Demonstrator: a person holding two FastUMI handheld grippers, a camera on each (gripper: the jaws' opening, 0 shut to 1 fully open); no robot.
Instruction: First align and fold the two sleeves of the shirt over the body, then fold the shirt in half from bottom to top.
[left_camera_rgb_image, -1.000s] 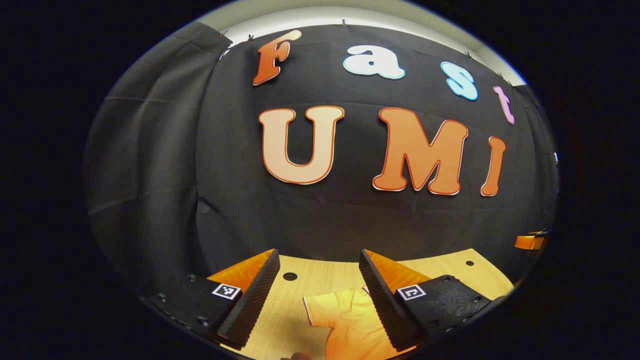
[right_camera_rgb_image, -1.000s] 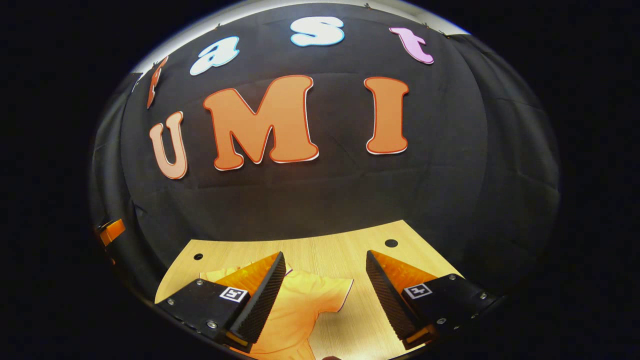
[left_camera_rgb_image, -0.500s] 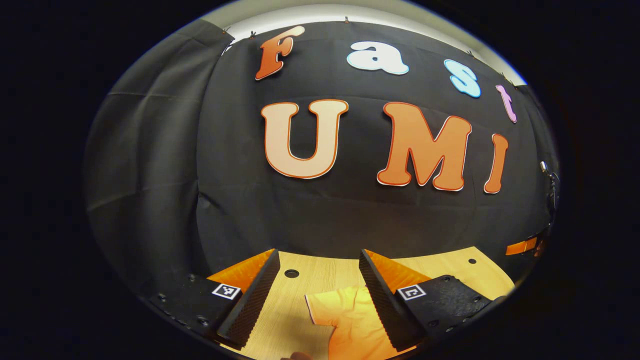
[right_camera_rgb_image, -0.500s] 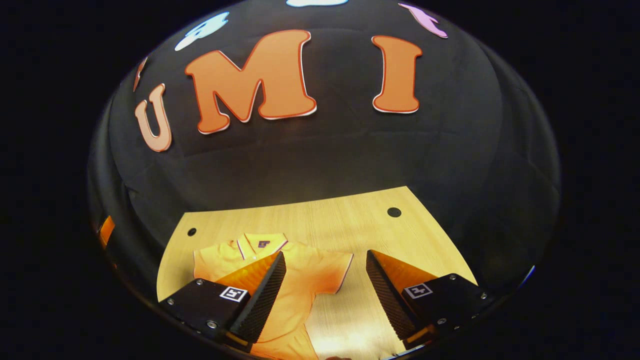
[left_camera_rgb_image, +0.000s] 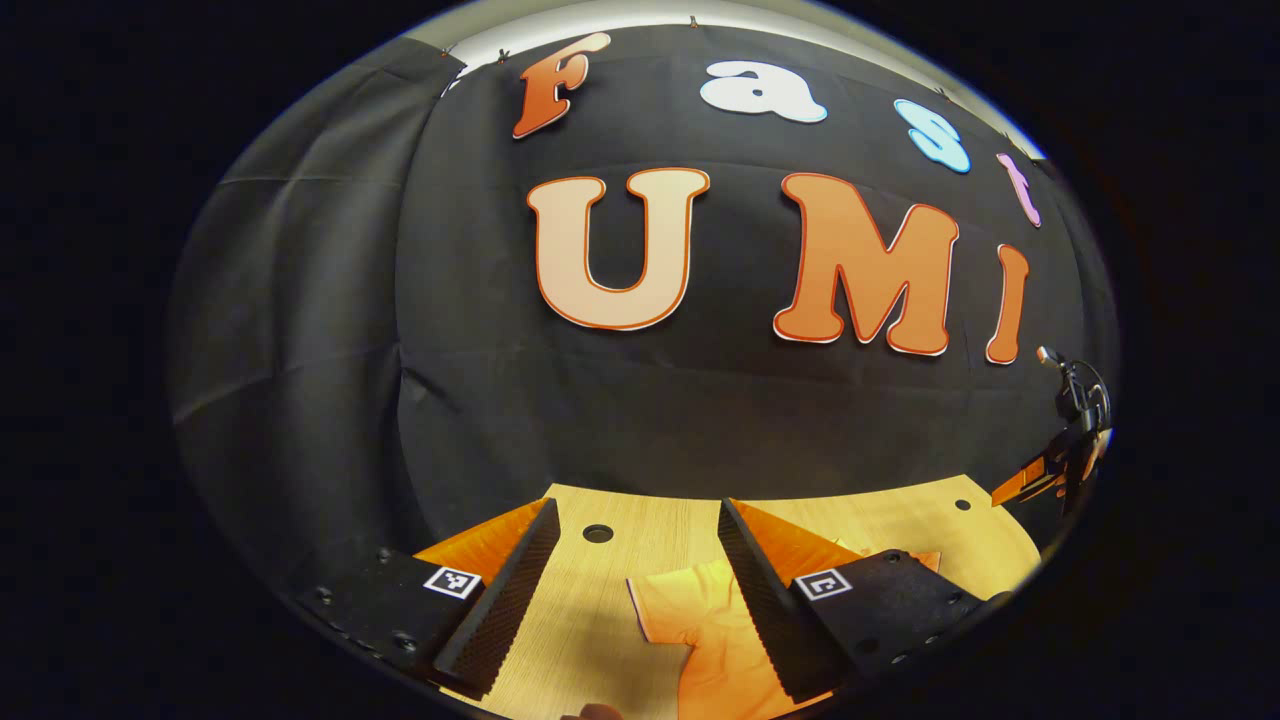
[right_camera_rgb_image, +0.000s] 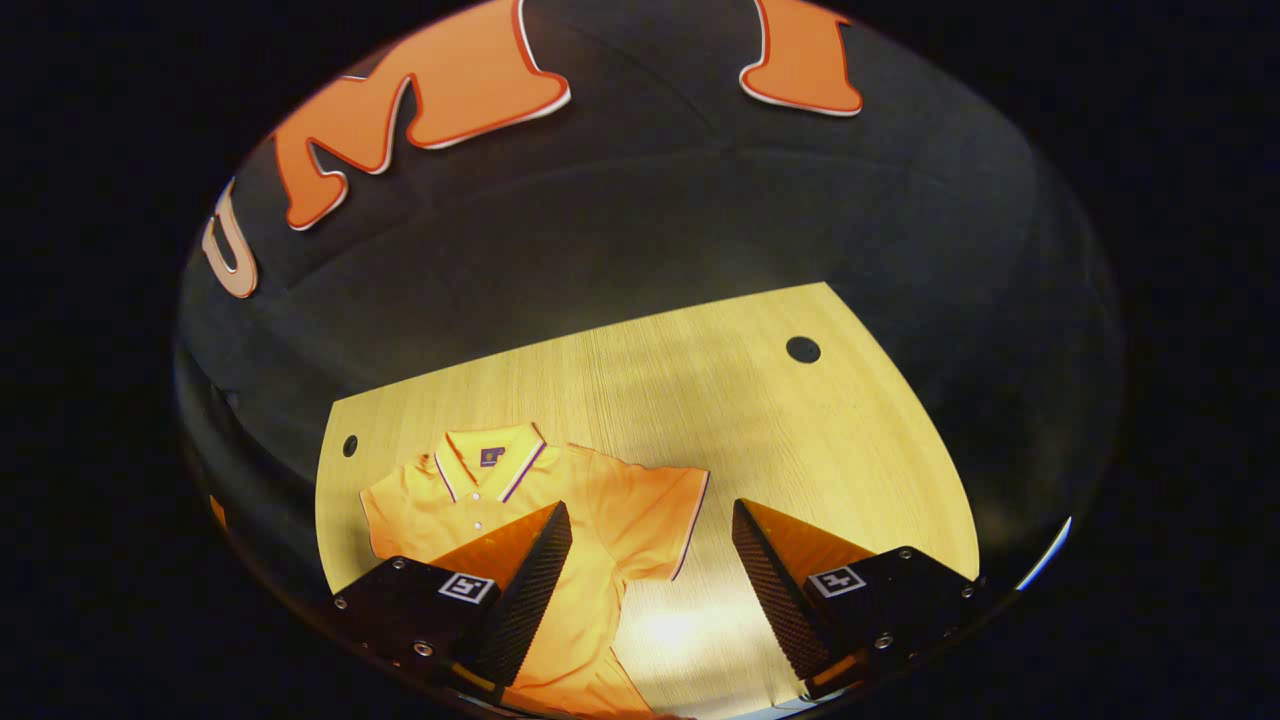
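Note:
An orange polo shirt lies flat on the wooden table, collar toward the wall, both short sleeves spread out. My right gripper hovers open above the table, its fingers framing the shirt's right sleeve. In the left gripper view the shirt's other sleeve lies between the fingers of my left gripper, which is open and holds nothing. The other gripper shows at the far right edge of the left gripper view.
Black cloth walls close the booth behind the table. Round cable holes sit in the tabletop near the back corners. Bare wood lies to the right of the shirt in the right gripper view.
The right gripper view has tilted down a lot, bringing the whole upper shirt and more table into sight. The left gripper view tilted down slightly and shifted, with the sleeve now farther right.

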